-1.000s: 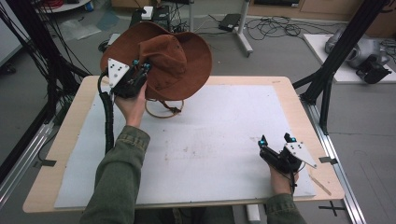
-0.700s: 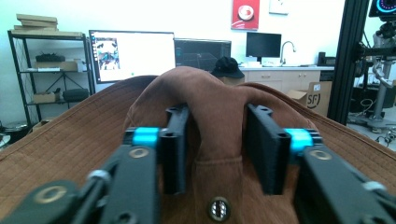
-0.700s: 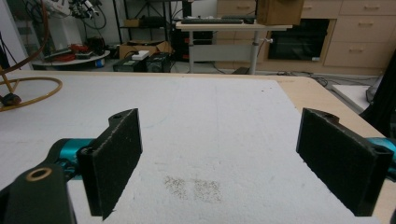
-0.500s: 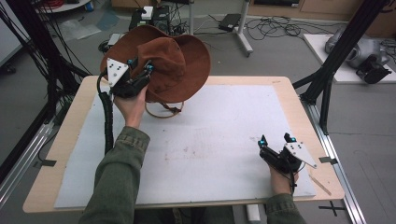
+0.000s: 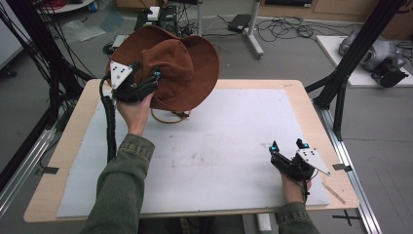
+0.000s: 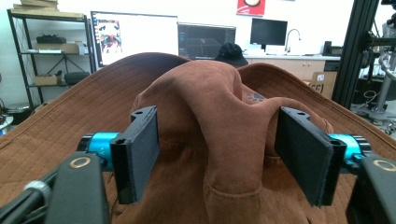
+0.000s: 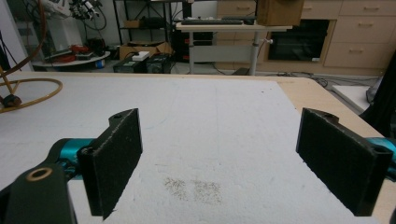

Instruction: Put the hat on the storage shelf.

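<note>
A brown wide-brimmed hat (image 5: 187,68) hangs tilted above the table's far left corner, brim toward the table. My left gripper (image 5: 148,80) is shut on its crown. In the left gripper view the two jaws press the soft crown (image 6: 210,107) from both sides, and it folds up into a ridge between them. The hat's tan chin cord (image 5: 168,117) droops onto the table below. My right gripper (image 5: 287,146) rests near the front right of the white mat (image 5: 219,146), open, with bare mat between its jaws (image 7: 219,154).
The cord's loop (image 7: 28,93) lies at the far left of the right gripper view. Black frame posts (image 5: 341,73) stand at the table's right and left sides. Cables and equipment cover the floor beyond the far edge. A faint stain (image 5: 192,158) marks the mat's middle.
The left gripper has turned slightly, tipping the hat a little more. The right gripper has stayed in place.
</note>
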The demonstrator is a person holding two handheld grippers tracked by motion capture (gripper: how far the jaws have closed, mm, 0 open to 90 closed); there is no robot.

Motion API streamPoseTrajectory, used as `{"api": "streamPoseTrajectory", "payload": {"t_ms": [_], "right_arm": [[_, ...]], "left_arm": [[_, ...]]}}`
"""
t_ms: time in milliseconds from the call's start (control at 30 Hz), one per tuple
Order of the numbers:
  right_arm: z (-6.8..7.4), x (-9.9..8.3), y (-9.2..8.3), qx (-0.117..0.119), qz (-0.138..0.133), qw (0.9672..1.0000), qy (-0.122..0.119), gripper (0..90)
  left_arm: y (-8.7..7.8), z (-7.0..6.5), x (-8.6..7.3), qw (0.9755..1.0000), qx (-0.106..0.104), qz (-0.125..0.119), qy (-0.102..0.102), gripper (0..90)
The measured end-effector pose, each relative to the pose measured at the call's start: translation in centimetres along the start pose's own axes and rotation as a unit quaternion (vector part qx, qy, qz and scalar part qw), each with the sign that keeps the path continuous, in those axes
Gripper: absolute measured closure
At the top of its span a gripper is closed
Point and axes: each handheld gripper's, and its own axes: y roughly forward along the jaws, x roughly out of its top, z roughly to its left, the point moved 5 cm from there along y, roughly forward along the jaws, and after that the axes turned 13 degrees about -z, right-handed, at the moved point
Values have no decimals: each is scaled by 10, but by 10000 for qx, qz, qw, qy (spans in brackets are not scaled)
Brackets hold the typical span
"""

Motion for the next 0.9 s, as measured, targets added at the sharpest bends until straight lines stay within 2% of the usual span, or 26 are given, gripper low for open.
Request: {"api": "streamPoseTrajectory", "payload": {"t_ms": [233,367,533,633,700,800,900], "right_arm": [[0,1,0,4,-44,10000,37,137],[0,1,0,8,-37,10000,24,137],[0,2,0,20,-72,10000,13,137],[-1,2,0,7,-56,10000,13,137],[-1,2,0,4,-55,10000,15,137],[0,2,0,3,-61,10000,21,137],[0,2,0,3,-60,10000,18,137]], "left_arm": [[-3,-1,3,10000,34,-9,54,232],[-6,-4,7,9999,22,-28,122,228],[-13,-3,9,9998,119,-64,156,217],[-20,-1,8,9997,180,-66,156,211],[-29,1,8,9994,294,-112,135,206],[-34,4,7,9993,331,-118,112,198],[-49,9,8,9987,466,-164,99,189]]}}
